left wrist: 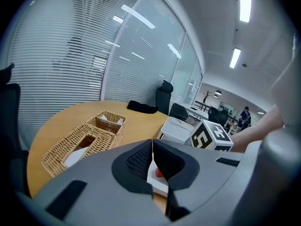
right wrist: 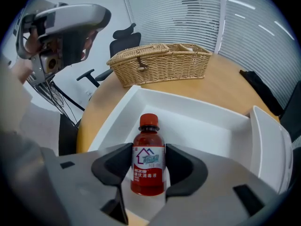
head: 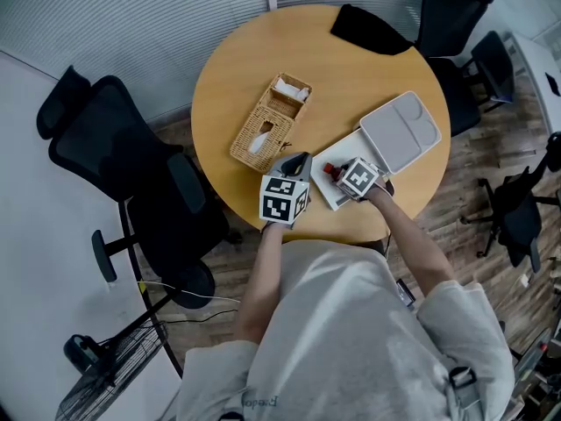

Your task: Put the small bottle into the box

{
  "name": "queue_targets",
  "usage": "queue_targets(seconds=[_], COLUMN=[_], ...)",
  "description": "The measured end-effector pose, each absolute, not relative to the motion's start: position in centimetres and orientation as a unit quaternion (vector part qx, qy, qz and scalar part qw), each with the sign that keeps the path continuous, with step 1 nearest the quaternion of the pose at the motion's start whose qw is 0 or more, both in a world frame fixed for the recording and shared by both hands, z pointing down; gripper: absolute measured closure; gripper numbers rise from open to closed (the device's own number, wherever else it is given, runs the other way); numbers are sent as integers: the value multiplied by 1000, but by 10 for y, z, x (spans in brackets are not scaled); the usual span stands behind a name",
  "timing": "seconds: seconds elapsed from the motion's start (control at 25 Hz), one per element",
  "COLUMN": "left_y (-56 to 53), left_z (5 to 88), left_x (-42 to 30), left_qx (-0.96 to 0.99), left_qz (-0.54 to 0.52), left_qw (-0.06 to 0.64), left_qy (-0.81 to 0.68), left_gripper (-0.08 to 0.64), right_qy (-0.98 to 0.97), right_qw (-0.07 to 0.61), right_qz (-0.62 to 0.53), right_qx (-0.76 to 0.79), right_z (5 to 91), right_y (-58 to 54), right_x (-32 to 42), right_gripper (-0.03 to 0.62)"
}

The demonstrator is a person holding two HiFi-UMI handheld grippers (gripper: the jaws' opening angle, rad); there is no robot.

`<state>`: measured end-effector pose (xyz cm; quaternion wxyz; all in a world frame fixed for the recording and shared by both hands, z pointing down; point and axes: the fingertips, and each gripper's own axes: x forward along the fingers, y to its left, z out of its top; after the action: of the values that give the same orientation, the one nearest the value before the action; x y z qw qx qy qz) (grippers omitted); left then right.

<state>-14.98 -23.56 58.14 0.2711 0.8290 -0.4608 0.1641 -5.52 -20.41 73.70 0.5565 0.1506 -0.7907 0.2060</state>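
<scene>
So, the right gripper (right wrist: 148, 167) is pinching the small bottle (right wrist: 148, 149) upright between its black pads. The bottle is smooth clear plastic with red liquid, a red cap and a white label, and it's inside the open white box (right wrist: 197, 121), at the near end. The box is smooth-walled and rectangular.

The head view only shows a red speck of the bottle beside the marker cube, low on the round wooden table (head: 351, 68). The left gripper (left wrist: 152, 160) has its jaws pressed together on nothing, and its view catches the woven wicker basket (left wrist: 84, 138) at lower left.
</scene>
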Motion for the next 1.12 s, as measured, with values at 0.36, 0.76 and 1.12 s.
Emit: queue_targets(seconds=[0.36,0.76,1.12], left_y=[-231,-229,-225], left_z=[584,581,579], left_x=[-151,-145,-144], left_qx=[827,831,831], left_qz=[164,165,168], left_qw=[272,267,264], left_qy=[-463,-460,-460], left_gripper=[531,531,531], right_qy=[-793,-793,-803], right_qw=[558,561,543], right_qz=[209,206,209], right_qx=[129,119,129], right_z=[744,745,731], right_y=[-191,-183,-186], right_x=[-62,-64,-69], right_gripper=[365,360,360])
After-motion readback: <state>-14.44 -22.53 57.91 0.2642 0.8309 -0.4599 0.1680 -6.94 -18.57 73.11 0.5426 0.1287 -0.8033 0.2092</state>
